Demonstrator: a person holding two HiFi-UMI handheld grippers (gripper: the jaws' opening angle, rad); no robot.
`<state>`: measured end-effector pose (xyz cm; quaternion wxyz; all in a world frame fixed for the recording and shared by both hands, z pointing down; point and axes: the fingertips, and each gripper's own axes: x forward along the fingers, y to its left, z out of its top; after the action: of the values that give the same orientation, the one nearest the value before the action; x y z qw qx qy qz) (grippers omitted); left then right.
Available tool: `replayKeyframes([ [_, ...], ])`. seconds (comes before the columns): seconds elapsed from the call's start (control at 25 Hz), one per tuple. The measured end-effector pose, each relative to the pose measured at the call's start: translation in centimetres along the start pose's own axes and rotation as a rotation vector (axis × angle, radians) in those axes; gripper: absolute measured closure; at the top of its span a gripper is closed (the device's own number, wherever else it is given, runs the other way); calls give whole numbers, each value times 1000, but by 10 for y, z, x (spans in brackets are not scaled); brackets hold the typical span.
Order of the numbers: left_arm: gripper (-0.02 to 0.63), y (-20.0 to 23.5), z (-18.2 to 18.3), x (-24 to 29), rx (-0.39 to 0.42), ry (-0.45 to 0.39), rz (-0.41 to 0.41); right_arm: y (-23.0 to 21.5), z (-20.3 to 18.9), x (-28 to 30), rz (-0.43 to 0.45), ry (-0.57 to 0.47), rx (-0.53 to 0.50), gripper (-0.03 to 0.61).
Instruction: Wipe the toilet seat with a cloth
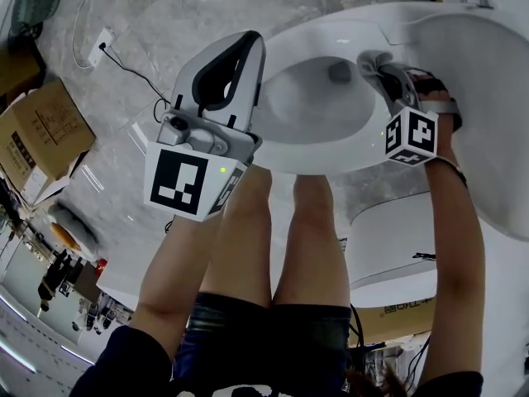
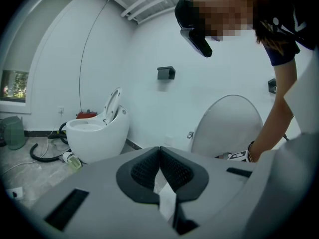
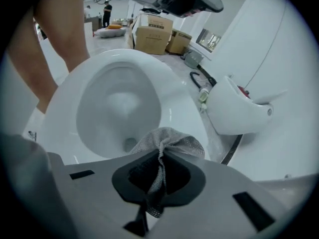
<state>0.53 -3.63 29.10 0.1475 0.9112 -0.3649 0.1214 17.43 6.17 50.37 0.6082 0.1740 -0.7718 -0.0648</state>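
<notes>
At the bowl's rear rim, the right gripper (image 3: 160, 156) clamps the grey cloth (image 3: 172, 139) over the toilet seat (image 3: 65, 98); the left gripper (image 2: 159, 153), jaws together and empty, hangs clear above the front edge

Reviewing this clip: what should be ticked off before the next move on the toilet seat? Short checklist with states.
1. Cloth clamped in the right gripper: ok.
2. Lid raised, toilet seat exposed: ok.
3. Cloth pressed flat against the seat: cannot tell.
4. Left gripper shut, empty, held away from the seat: ok.
</notes>
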Motion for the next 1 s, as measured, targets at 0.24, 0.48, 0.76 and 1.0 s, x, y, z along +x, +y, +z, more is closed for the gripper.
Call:
replayKeyframes([
  [0.24,594,4,-4,-2,1,8,-2,17,-7,-10,39,-8,-11,547],
  [0.48,594,6,-3,1,-10,4,-9,131,-12,-47,269,-8,-86,548],
  [0.76,594,13,-4,2,-14,5,-13,87,-11,-11,221,49,-165,548],
  [1.0,594,22,-1,-7,-4,5,-15,7,20,21,110,16,-247,548],
])
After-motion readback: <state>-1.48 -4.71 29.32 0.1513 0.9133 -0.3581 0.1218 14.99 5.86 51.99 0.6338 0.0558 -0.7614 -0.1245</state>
